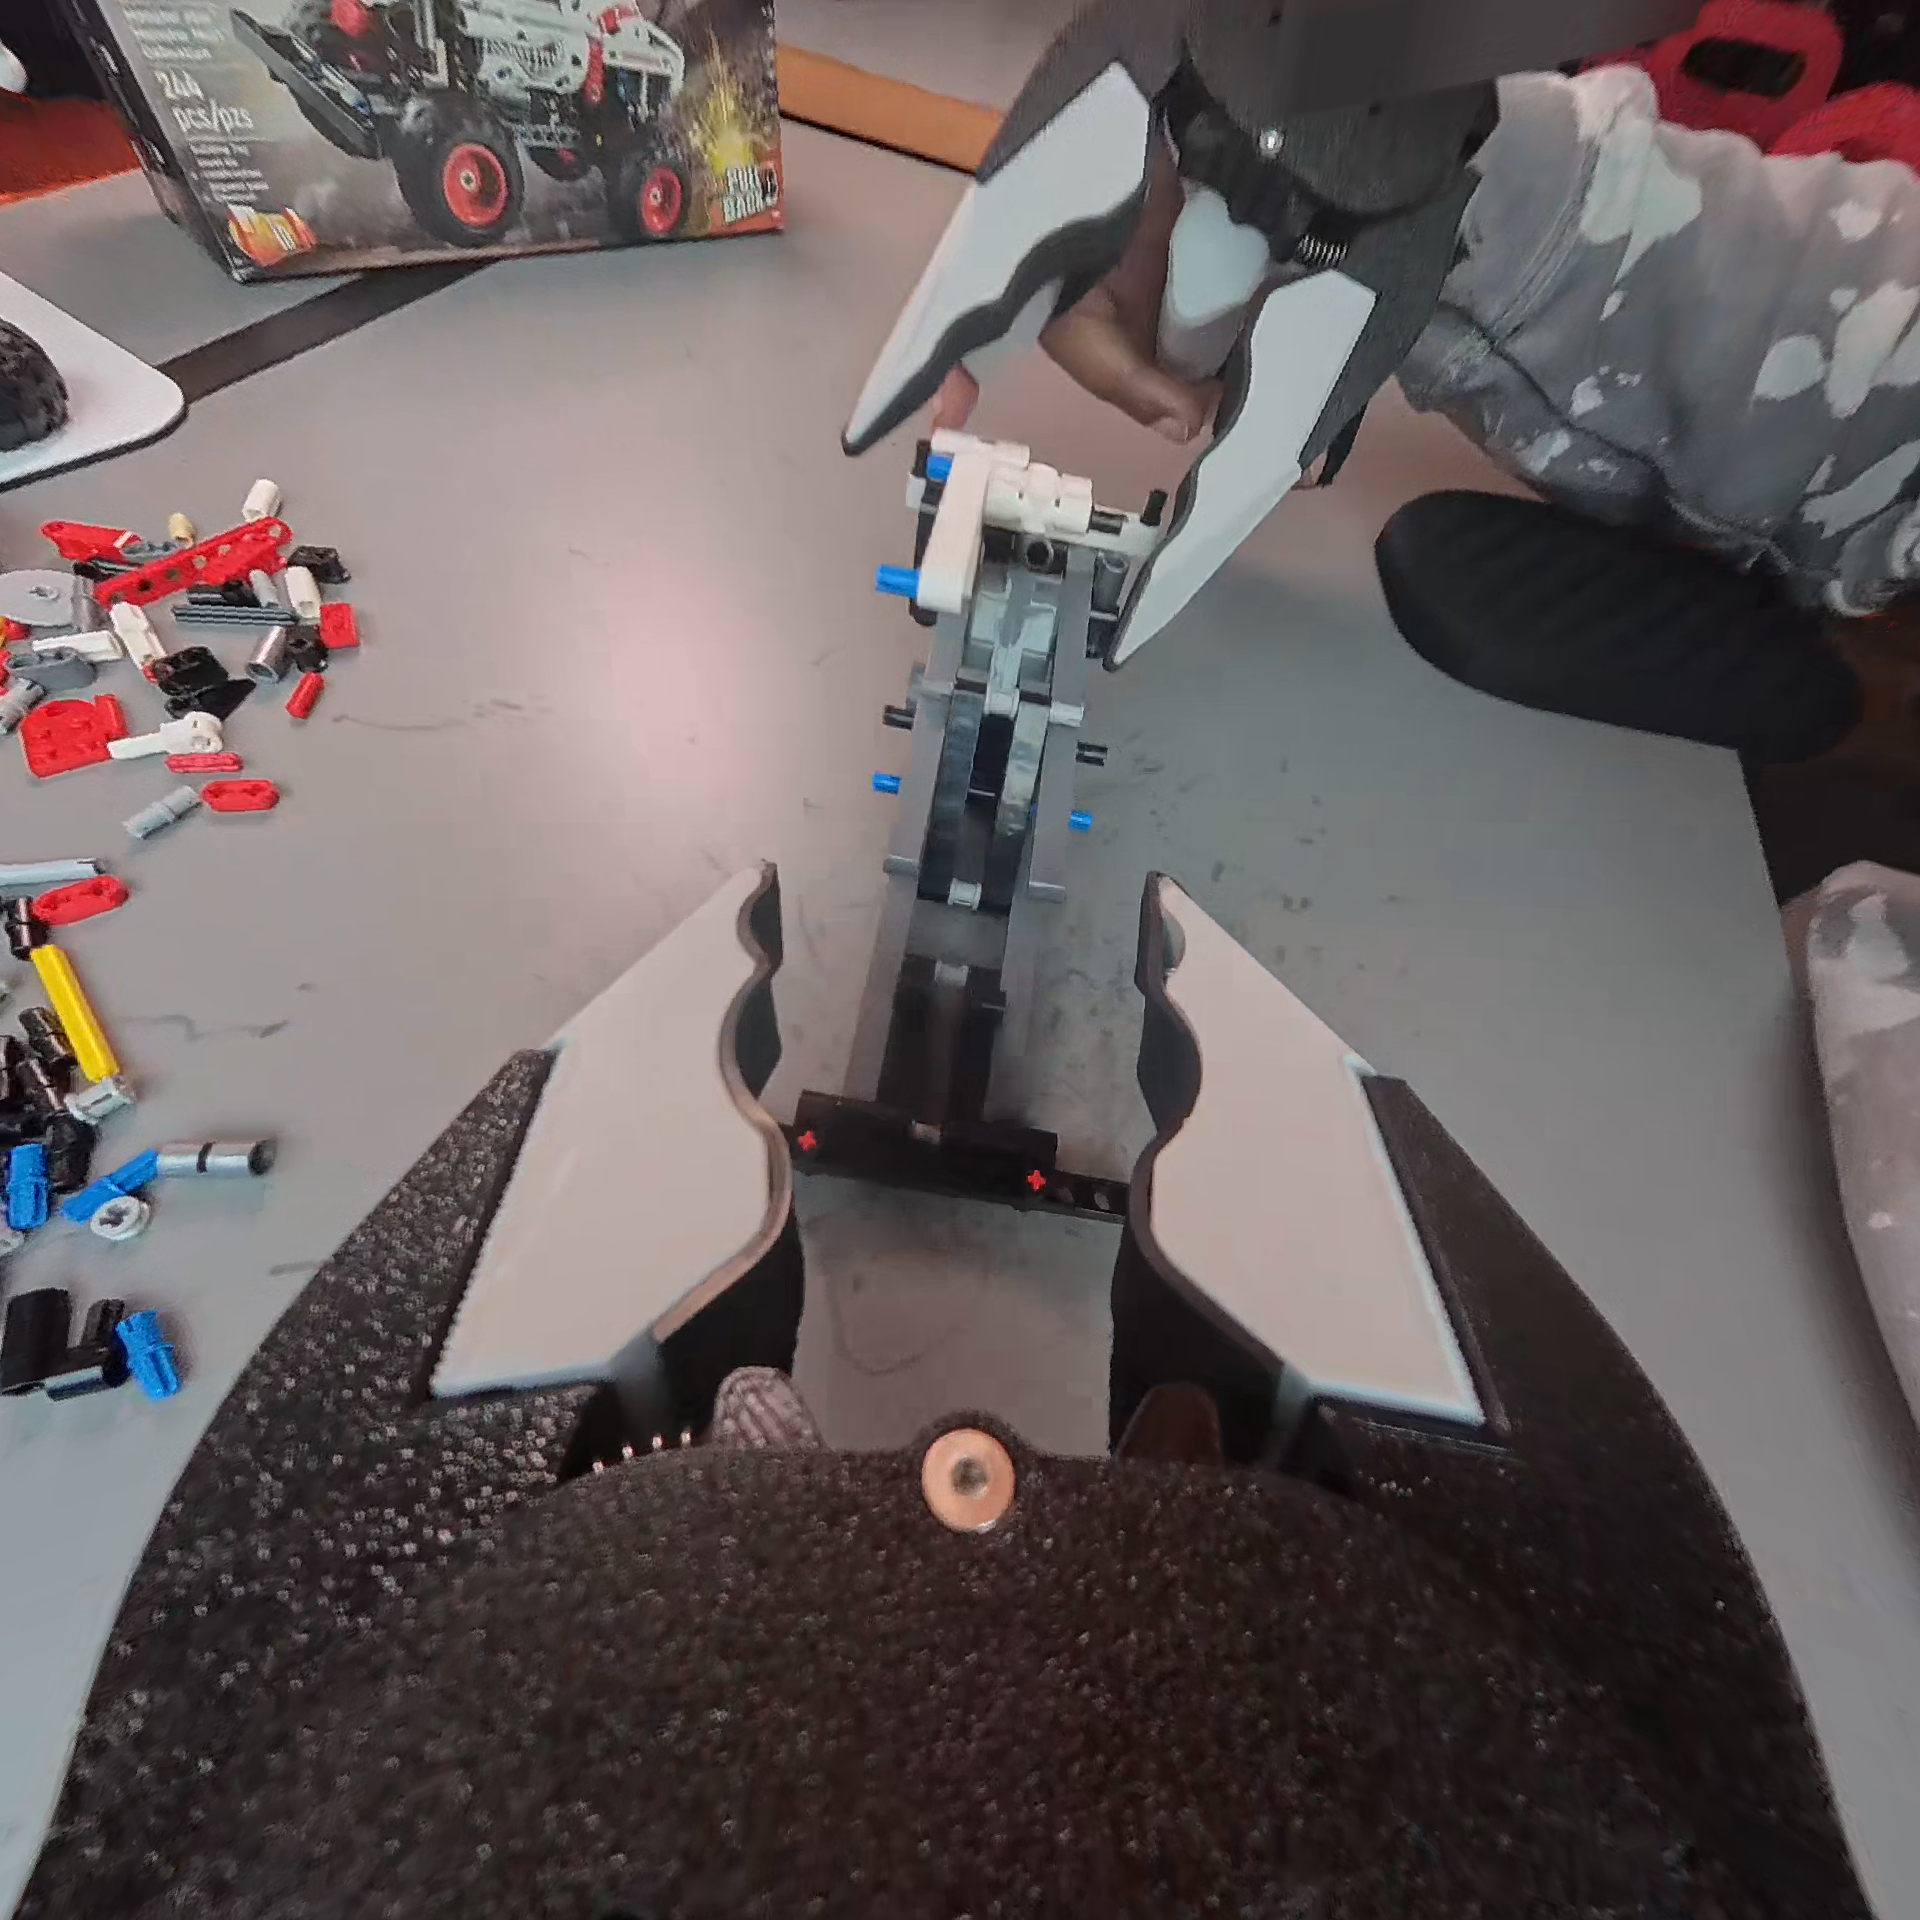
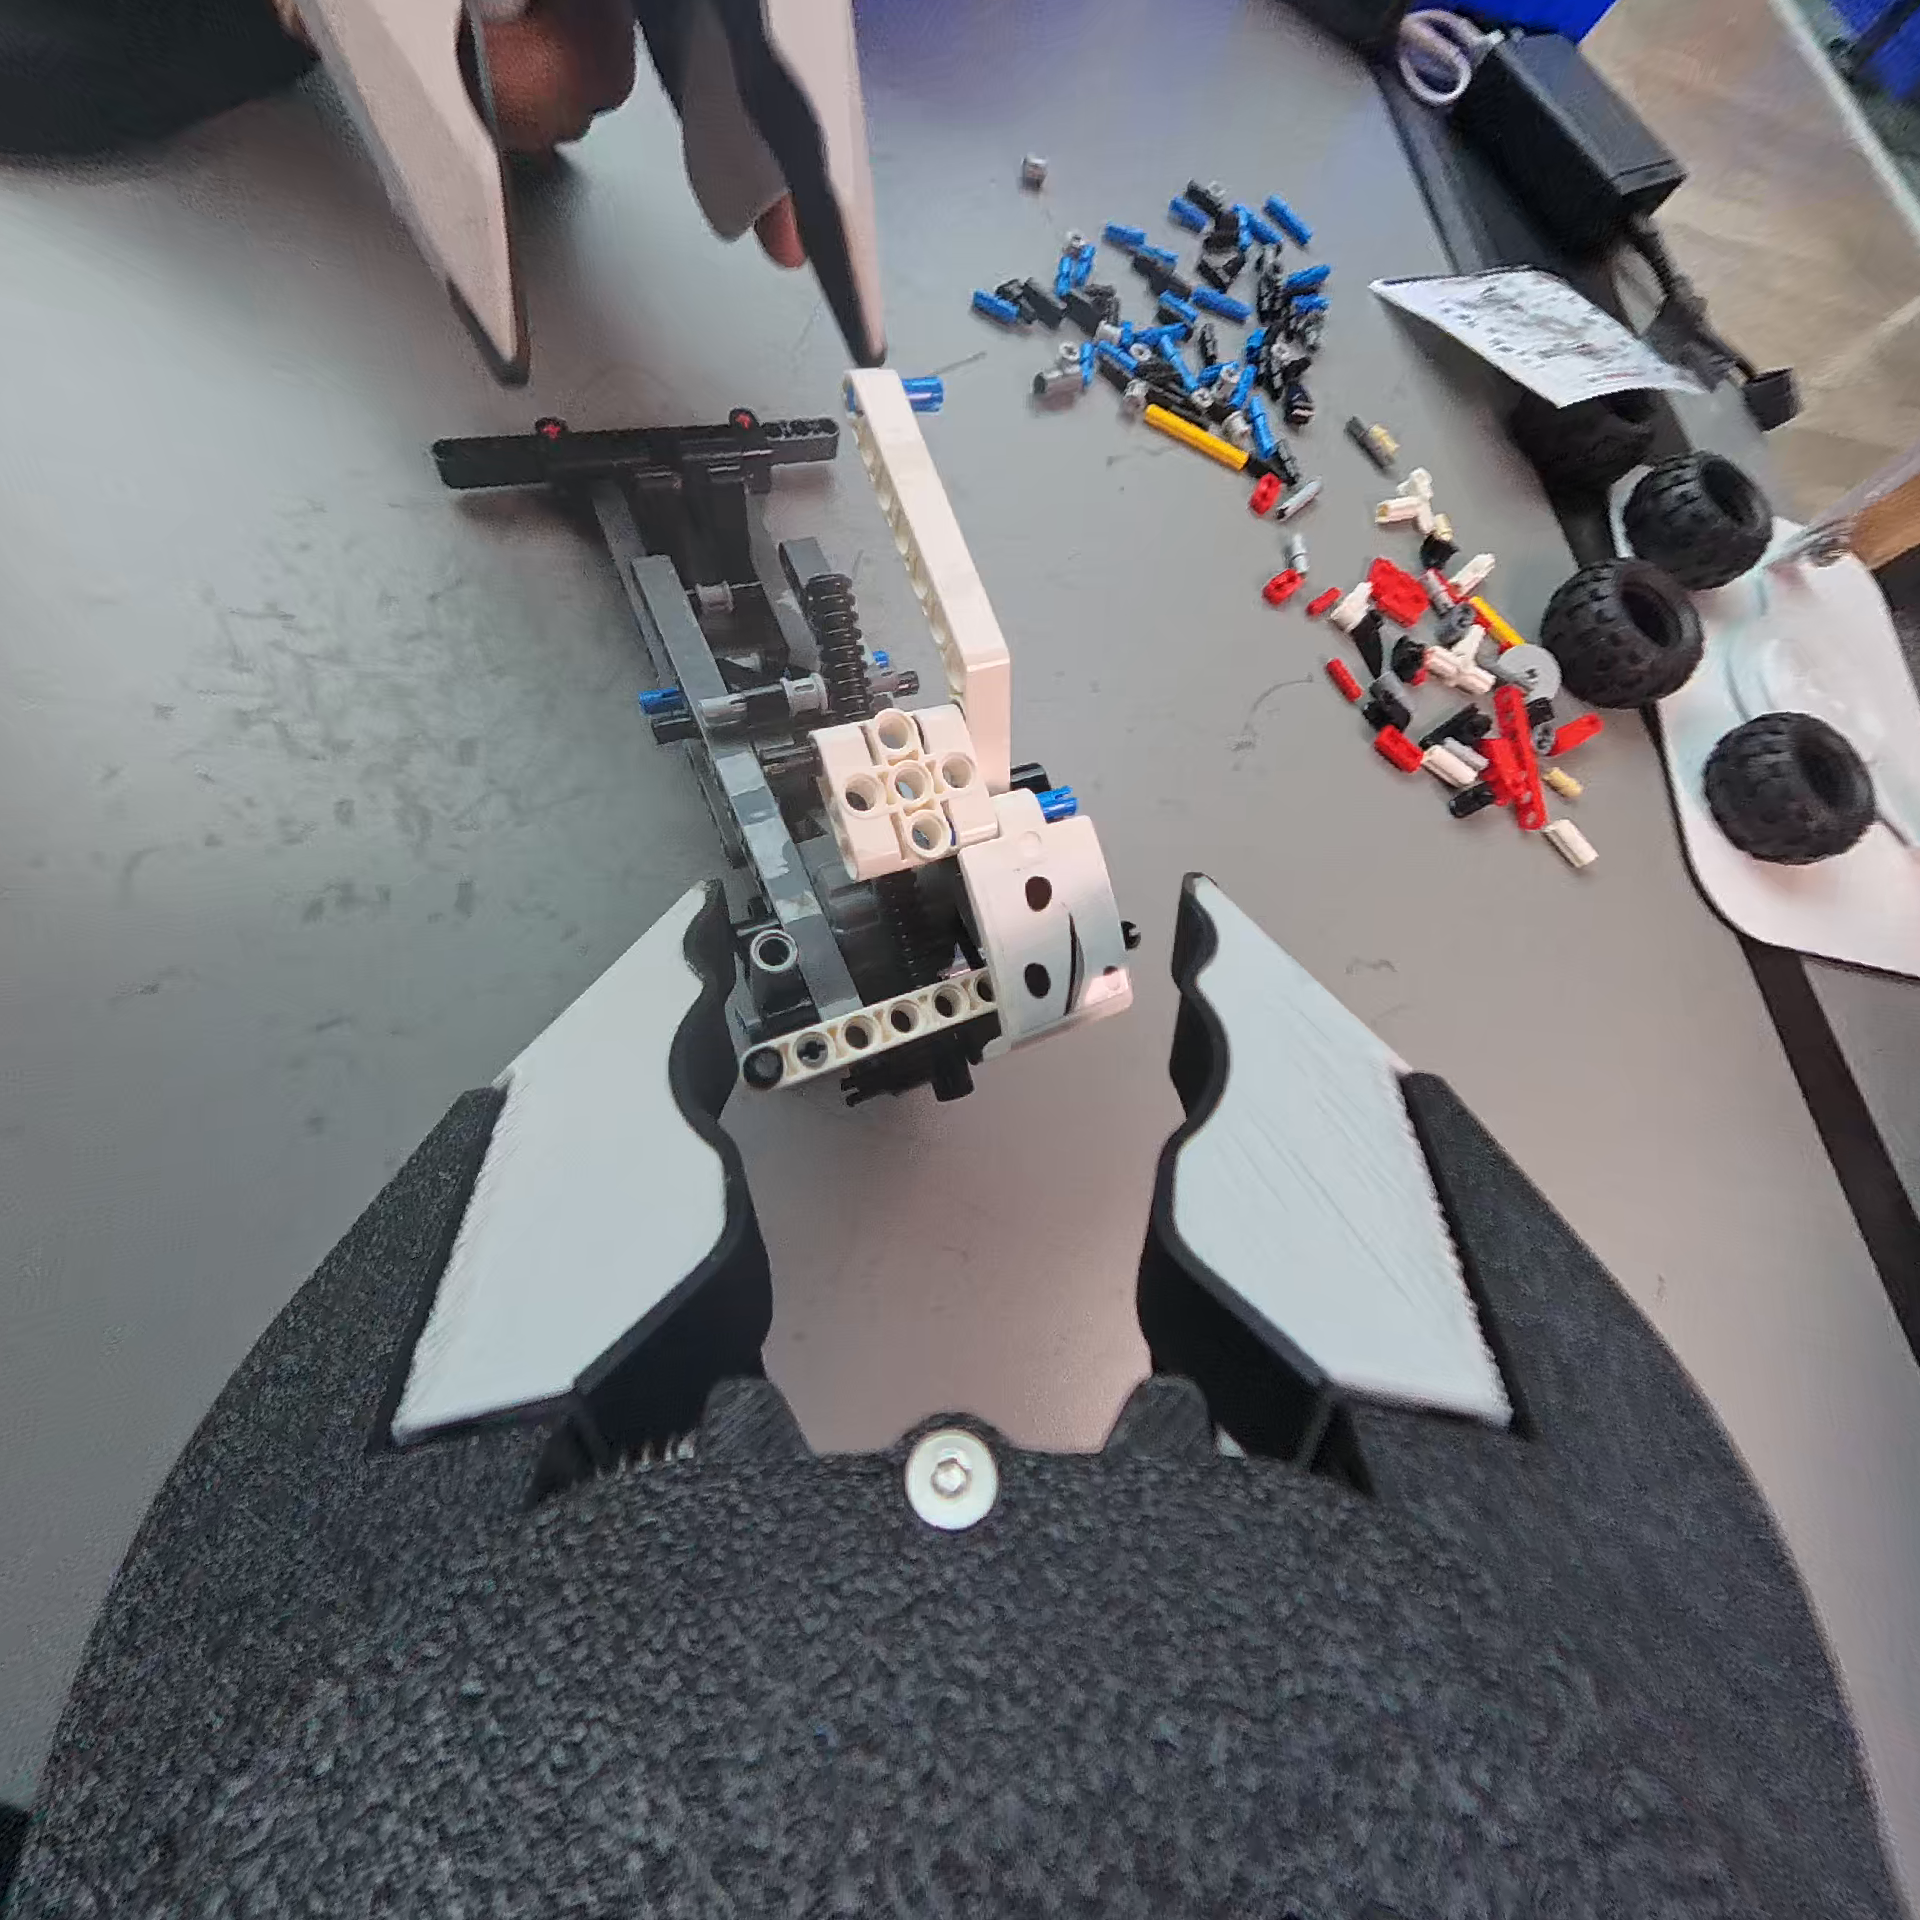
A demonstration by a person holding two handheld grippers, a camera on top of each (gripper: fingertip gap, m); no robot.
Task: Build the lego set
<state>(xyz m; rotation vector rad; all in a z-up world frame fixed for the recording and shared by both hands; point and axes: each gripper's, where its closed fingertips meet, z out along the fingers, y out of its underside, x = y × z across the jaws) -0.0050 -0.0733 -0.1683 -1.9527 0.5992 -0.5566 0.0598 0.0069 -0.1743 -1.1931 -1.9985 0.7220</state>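
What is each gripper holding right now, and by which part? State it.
Nothing is held. The left gripper is open around the chassis's black crossbar end, the right gripper open around its white end; no finger is visibly pressing it, and it lies on the table.

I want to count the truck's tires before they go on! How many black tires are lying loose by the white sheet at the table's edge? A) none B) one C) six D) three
D: the right wrist view shows three loose black tires beside and on the white sheet, away from the half-built truck.
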